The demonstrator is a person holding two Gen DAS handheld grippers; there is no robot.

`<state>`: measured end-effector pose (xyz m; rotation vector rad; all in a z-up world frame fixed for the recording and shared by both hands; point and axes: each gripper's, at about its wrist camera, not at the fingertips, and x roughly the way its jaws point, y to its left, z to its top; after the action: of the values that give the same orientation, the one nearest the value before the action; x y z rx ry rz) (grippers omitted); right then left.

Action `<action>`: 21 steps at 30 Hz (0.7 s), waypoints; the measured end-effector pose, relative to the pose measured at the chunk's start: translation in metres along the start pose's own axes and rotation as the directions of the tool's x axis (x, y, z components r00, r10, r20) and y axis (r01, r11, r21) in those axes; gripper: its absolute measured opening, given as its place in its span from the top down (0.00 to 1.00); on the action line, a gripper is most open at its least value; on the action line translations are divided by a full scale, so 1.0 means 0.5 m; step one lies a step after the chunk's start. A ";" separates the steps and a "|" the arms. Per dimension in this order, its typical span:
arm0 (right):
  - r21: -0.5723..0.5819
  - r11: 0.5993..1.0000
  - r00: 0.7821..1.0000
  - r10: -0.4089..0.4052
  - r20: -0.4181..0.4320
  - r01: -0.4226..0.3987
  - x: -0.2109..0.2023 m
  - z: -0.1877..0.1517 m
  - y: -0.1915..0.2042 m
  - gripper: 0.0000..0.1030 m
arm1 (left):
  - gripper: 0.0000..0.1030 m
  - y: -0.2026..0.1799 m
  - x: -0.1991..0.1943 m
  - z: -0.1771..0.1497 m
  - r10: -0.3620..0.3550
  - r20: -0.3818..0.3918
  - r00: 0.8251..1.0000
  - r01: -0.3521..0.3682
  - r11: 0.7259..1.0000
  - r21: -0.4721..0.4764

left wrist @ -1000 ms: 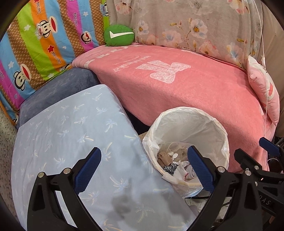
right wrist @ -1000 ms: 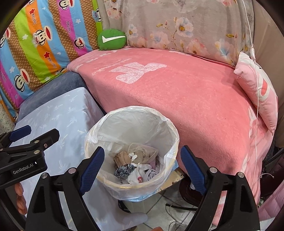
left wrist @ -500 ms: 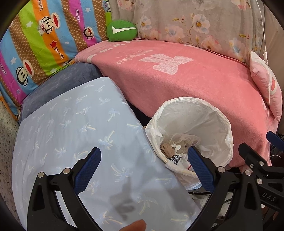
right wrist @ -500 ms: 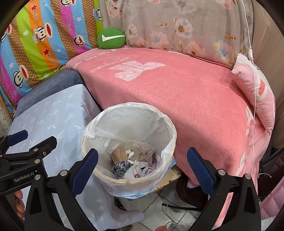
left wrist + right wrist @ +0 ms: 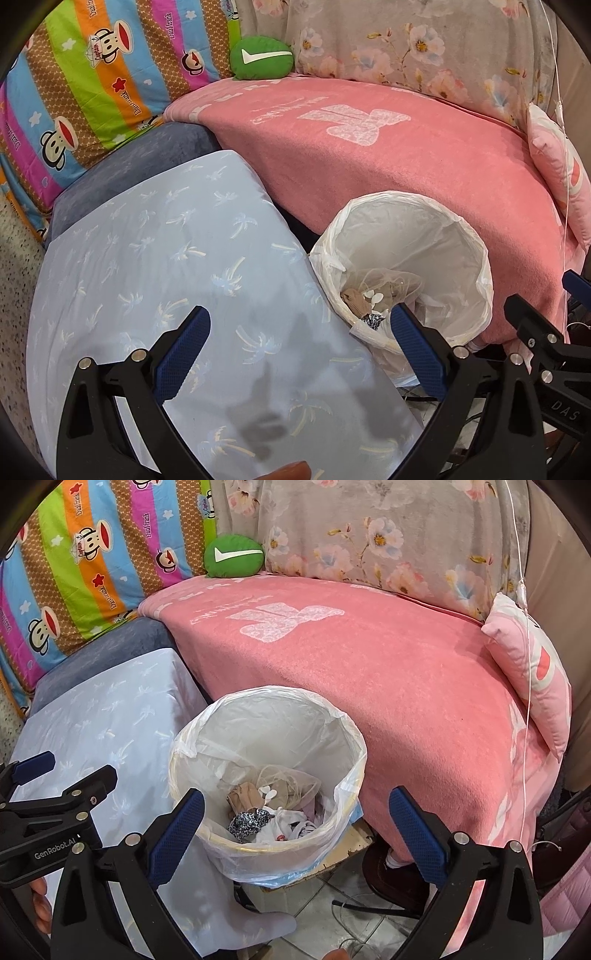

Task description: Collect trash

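A white bag-lined trash bin [image 5: 266,853] stands on the floor between a pink-covered sofa and a light blue cloth. Crumpled trash [image 5: 258,812] lies at its bottom: brown, patterned and white scraps under a clear plastic bag. My right gripper [image 5: 295,799] hangs open over the bin's near rim, nothing between its fingers. My left gripper [image 5: 299,317] is open and empty above the blue cloth, with the bin [image 5: 461,251] just to its right. Each gripper shows at the edge of the other's view.
The pink blanket [image 5: 388,672] covers the sofa seat, with a green cushion [image 5: 234,555] at the back and a pink pillow [image 5: 532,664] at the right. A thin white cord [image 5: 524,590] hangs at the right. Cables lie on the tiled floor [image 5: 332,912] under the bin.
My right gripper's jaws have spread wider over the bin. The left view has drifted slightly, and a fingertip now shows at its bottom edge.
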<state>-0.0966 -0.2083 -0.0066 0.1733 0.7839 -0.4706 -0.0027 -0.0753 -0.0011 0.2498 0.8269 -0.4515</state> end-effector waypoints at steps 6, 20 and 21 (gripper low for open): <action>-0.002 1.000 1.000 -0.003 -0.002 0.003 -0.001 -0.005 -0.001 0.05 | 0.09 0.000 -0.004 -0.005 0.011 0.005 1.000 -0.011 1.000 -0.007; -0.004 1.000 1.000 0.004 0.003 -0.004 -0.010 -0.012 -0.004 0.05 | 0.09 -0.002 -0.014 -0.013 0.039 0.003 0.999 -0.039 0.999 -0.026; -0.003 1.000 1.000 0.005 0.004 -0.005 -0.012 -0.012 -0.003 0.05 | 0.09 -0.002 -0.015 -0.013 0.040 0.003 0.999 -0.040 0.999 -0.029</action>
<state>-0.1048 -0.2058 -0.0063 0.1712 0.7806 -0.4650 -0.0116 -0.0714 0.0002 0.2386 0.8226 -0.4025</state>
